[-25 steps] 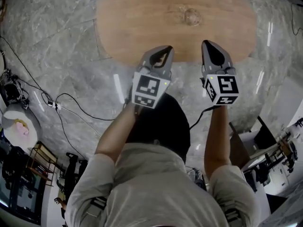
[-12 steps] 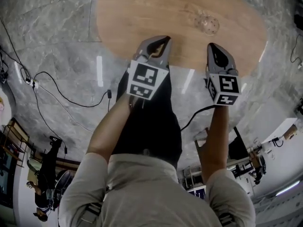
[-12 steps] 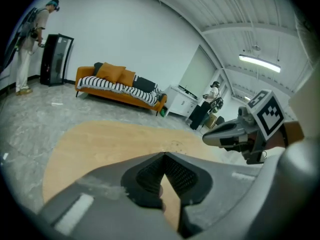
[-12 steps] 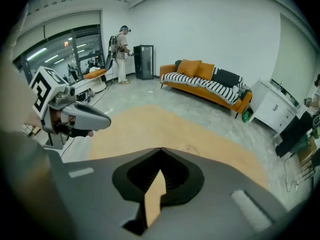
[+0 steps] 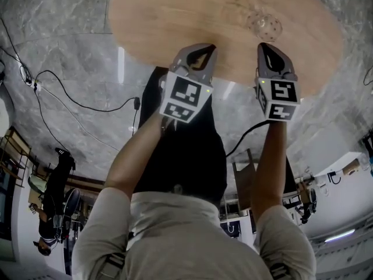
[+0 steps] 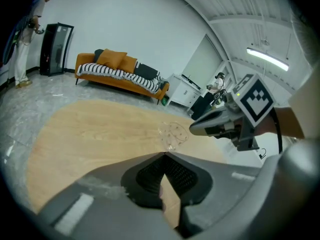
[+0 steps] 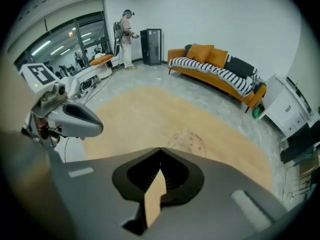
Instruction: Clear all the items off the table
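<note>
On the oval wooden bench (image 5: 192, 16), which sits nearer in the head view than 1 second ago, only 1 item shows, so the pick-up looks close. The left gripper (image 5: 205, 48) and right gripper (image 5: 267, 48), both empty with jaws pressed together, have drawn up over its near edge. The glass dish (image 5: 264, 24), clear with small dots, sits just beyond the right gripper, toward the bench's right end

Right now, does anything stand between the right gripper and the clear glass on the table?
Nothing visible: only bare table lies between the right gripper and the clear glass. The left gripper sits off to one side.
</note>
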The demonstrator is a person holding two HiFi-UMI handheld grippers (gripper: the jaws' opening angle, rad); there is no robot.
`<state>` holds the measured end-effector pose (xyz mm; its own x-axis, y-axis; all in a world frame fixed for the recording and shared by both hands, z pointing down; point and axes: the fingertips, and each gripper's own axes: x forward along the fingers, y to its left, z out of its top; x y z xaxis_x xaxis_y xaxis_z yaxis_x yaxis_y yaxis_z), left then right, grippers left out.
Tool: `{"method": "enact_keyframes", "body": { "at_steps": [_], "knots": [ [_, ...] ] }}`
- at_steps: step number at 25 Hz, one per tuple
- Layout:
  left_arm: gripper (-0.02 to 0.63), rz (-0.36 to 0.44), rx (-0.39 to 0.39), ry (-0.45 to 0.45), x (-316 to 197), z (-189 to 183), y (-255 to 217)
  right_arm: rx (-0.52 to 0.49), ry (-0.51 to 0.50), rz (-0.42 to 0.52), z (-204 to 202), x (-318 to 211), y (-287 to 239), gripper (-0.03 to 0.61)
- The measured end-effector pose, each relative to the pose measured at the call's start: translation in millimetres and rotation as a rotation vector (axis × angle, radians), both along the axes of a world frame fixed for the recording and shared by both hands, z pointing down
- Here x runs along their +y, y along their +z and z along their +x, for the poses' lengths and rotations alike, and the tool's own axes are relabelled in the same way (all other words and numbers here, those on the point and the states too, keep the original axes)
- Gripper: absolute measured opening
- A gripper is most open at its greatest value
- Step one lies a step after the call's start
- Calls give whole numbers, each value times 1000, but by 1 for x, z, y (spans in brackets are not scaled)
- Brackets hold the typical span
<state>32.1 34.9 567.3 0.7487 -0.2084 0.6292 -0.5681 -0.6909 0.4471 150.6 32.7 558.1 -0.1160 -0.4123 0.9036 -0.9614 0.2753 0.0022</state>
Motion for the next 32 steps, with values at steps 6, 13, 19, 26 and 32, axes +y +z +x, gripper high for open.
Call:
{"method": "enact_keyframes", "body": {
  "at_steps": [6,13,19,26,32],
  "knots": [
    [21,-22,-18,49,9,17,12,35,-82,-67,0,-5,23,16],
    [21,-55,-34,33,5,25,24,32,-140,-144,-4,-6,47,112],
    [21,-65,-36,19,0,29,29,29,-158,-175,-2,-8,57,107],
    [21,-88,-40,-1,2,30,38,41,-202,-201,-2,-13,71,104],
    [21,-102,-40,-35,-1,27,41,56,-241,-233,-3,-14,80,104]
  ]
}}
